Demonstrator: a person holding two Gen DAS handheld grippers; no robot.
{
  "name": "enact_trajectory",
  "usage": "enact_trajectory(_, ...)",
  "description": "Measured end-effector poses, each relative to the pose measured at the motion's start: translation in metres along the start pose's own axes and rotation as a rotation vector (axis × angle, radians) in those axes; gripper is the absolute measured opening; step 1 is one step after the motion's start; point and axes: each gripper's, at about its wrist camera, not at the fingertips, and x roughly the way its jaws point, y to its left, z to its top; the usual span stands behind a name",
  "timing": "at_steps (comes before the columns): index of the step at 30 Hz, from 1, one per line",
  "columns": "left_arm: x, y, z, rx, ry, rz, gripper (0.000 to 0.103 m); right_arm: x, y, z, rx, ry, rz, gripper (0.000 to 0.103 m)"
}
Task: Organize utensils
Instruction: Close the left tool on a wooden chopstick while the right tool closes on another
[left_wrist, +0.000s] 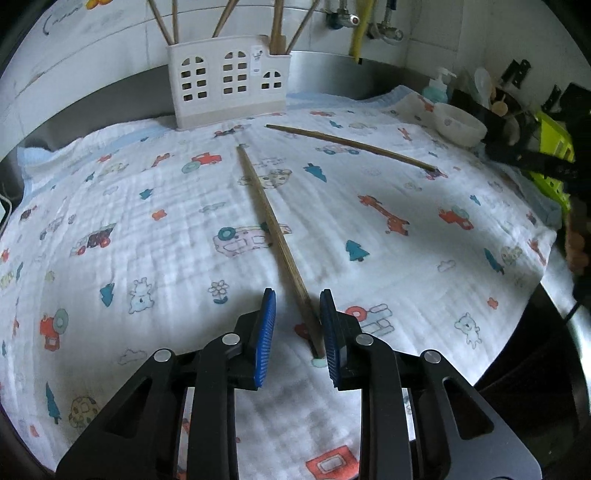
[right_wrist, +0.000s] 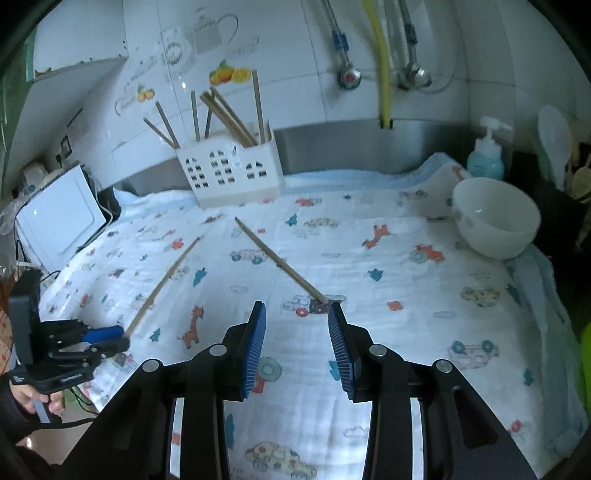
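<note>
Two wooden chopsticks lie on the patterned cloth (left_wrist: 147, 229). The near chopstick (left_wrist: 275, 236) has its thick end between the open blue pads of my left gripper (left_wrist: 297, 314), closer to the right pad; it also shows in the right wrist view (right_wrist: 162, 282), where my left gripper (right_wrist: 107, 338) is at its lower end. The far chopstick (left_wrist: 351, 142) lies ahead to the right; in the right wrist view (right_wrist: 280, 260) its near end lies just ahead of my open, empty right gripper (right_wrist: 297, 323). The white holder (left_wrist: 227, 92) (right_wrist: 231, 173) stands at the back with several chopsticks in it.
A white bowl (right_wrist: 495, 218) (left_wrist: 460, 123) sits at the right on the cloth. A soap pump bottle (right_wrist: 485, 155) stands behind it. A white appliance (right_wrist: 61, 218) is at the left edge. Taps and a yellow hose (right_wrist: 382, 62) hang on the tiled wall.
</note>
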Motion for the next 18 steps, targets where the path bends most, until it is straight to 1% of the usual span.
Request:
enact_trajectory(2,0.0,0.003,0.001,-0.027,0.003,-0.015,0.025,0.012,-0.001,0.003,-0.008,0.022,0.004,0.035)
enact_trajectory(5,0.0,0.003,0.0,-0.035,-0.004,-0.011,0.025,0.032,-0.001,0.007,-0.051,0.065,-0.011,0.035)
enact_trajectory(8,0.001,0.003,0.0,-0.05,-0.006,-0.007,0.025,0.046,-0.003,0.012,-0.084,0.09,-0.022,0.035)
enact_trajectory(15,-0.001,0.003,-0.001,-0.055,-0.006,-0.002,0.025,0.078,-0.003,0.023,-0.147,0.157,-0.021,0.035)
enact_trajectory(18,-0.001,0.008,0.0,-0.056,0.001,-0.001,0.017,0.089,-0.001,0.022,-0.174,0.187,-0.031,0.032)
